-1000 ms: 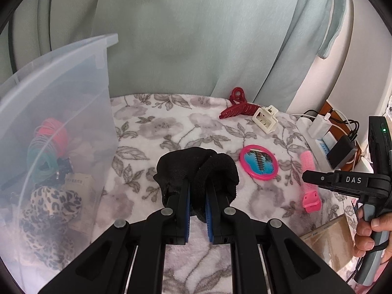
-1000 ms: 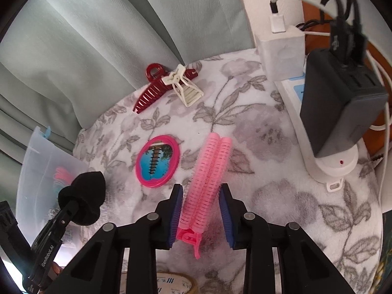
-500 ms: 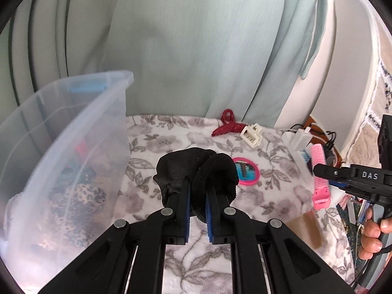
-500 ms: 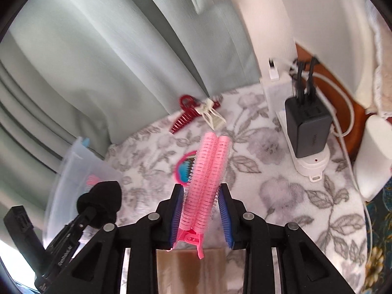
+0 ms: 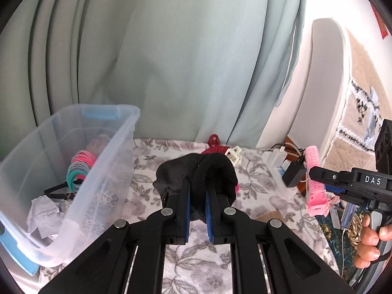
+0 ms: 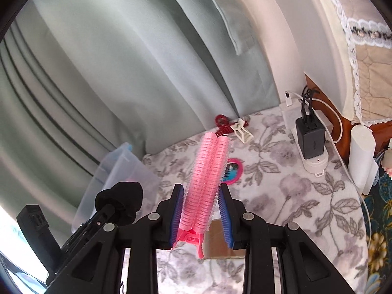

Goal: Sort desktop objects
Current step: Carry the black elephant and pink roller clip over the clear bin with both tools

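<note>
My left gripper (image 5: 197, 191) is shut on a black fabric scrunchie (image 5: 196, 171) and holds it above the floral cloth, just right of the clear plastic bin (image 5: 105, 161). My right gripper (image 6: 201, 193) is shut on a pink hair roller clip (image 6: 208, 171), held high over the table; the clip also shows in the left wrist view (image 5: 314, 178). On the cloth lie a pink round mirror (image 6: 232, 170), a dark red claw clip (image 6: 221, 123) and a cream clip (image 6: 242, 131).
The bin holds hair ties (image 5: 79, 169), crumpled paper (image 5: 44, 213) and leopard fabric. A power strip with a black charger (image 6: 310, 134) and cables sits at the right. A brown card (image 6: 218, 235) lies near the front. Curtains hang behind.
Both grippers have risen and pulled back with their loads. The pink roller clip was lifted off the cloth. The bin's inside now shows from above.
</note>
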